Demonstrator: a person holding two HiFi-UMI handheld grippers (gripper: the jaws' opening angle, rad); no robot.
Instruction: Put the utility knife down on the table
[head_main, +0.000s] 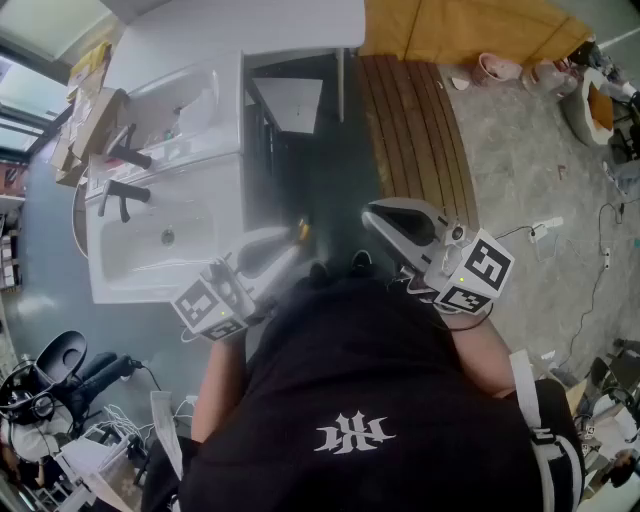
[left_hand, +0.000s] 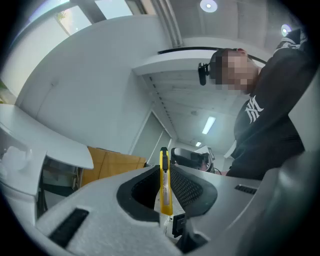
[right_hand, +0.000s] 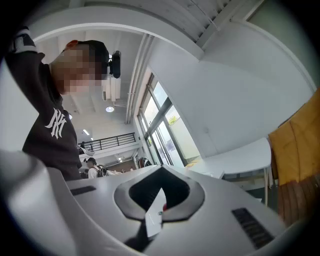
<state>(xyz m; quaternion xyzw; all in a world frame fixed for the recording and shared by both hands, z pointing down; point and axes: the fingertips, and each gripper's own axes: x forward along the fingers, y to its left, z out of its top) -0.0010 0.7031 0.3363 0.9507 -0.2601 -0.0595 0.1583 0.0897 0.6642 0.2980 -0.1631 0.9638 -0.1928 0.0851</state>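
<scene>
Yellow slim plastic utility knife (left_hand: 165, 186) stands edge-on, pinched in your left gripper (left_hand: 165, 169). It is probably light, stiff and slick, so hold it mid-body. Your right gripper (right_hand: 161, 172) pinches a small white card (right_hand: 155, 215). The white table (head_main: 200, 45) lies well apart.

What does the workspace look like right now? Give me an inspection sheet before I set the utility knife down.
Surface: white table, with a bare patch on its near part.
Job's things: yellow utility knife clamped in the left claw, not yet on the table.
Clutter: cardboard boxes and two black-handled tools, kind unclear, toward the table's left side.
Grippers: left claw shut on the knife; right claw shut on a white card.
Cables: white power strip with its lead on the floor at right; tangle of cables at lower left.
Surroundings: wooden slatted bench, yellow cloth, grey floor.
</scene>
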